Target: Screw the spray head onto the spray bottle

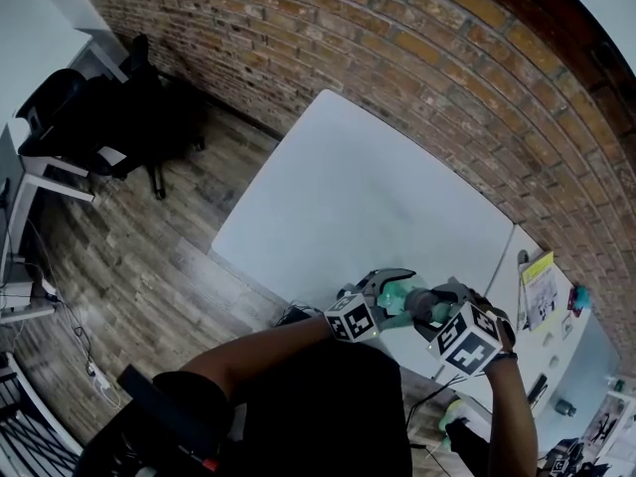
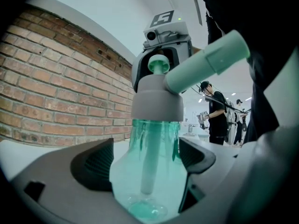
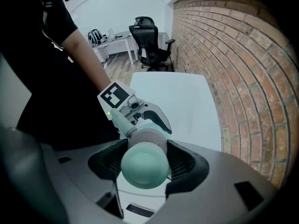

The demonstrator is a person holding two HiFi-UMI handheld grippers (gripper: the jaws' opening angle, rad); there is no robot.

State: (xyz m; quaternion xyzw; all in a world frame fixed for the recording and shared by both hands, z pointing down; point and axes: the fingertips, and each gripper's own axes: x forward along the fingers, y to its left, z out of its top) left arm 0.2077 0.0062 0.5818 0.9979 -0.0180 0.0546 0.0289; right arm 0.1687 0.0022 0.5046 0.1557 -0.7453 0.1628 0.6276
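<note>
Translucent teal plastic, thin-walled and probably light: the spray bottle (image 2: pixel 148 181) hangs over the table's (image 1: pixel 368 197) near edge, its belly gripped in the wide-set jaws of the left gripper (image 2: pixel 149 160). We judge it slick and dentable, so we squeeze gently. The stiffer grey spray head (image 3: pixel 144 166) sits on its neck, and the right gripper (image 3: pixel 145 160) clamps the collar from above.

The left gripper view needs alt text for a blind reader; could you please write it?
The left hand-held gripper clamps a clear green spray bottle, its grey-and-mint spray head gripped from above by the right hand-held gripper; brick wall behind.
</note>
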